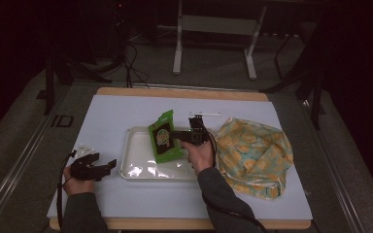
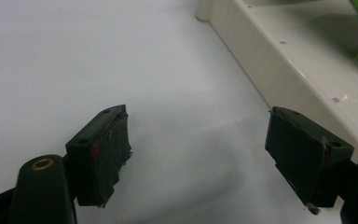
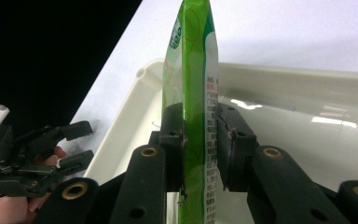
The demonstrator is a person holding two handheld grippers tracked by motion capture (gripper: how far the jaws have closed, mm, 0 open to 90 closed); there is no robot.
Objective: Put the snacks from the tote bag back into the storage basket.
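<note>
Nearest the lens: two dark sleeves, left forearm and right forearm, entering from the bottom of the high view.

Under everything, the white surface. Was wide and bare left of the tray and beyond it.

Next in size, a crumpled yellow-patterned cloth. Lay just right of the tray, its near-side folds close to the tray's right rim; could not tell whether touching.

Then the tray itself, pale, shallow and glossy. Sat near the middle of the surface, its floor bare apart from the packet.

Above the tray's far half, the green snack packet. Stood on edge over the tray floor in the right gripper view; could not tell whether its lower end touched.

Right gripper, reaching in across the tray's right side. Fingers were clamped flat on either face of the packet, low on its body.

Left gripper, just left of the tray and low over the surface. Fingers stood wide apart with nothing between them, the tray wall close beside one.

Smallest, a thin white stick beyond the tray's far right corner.

Judged about midway: grasp made and packet held at the tray; setting it flat and letting go not yet done.

Room judged ample above the tray and to its left. Tighter on its right, with the cloth near the wrist, and the raised rim worth clearing on any sideways move.
</note>
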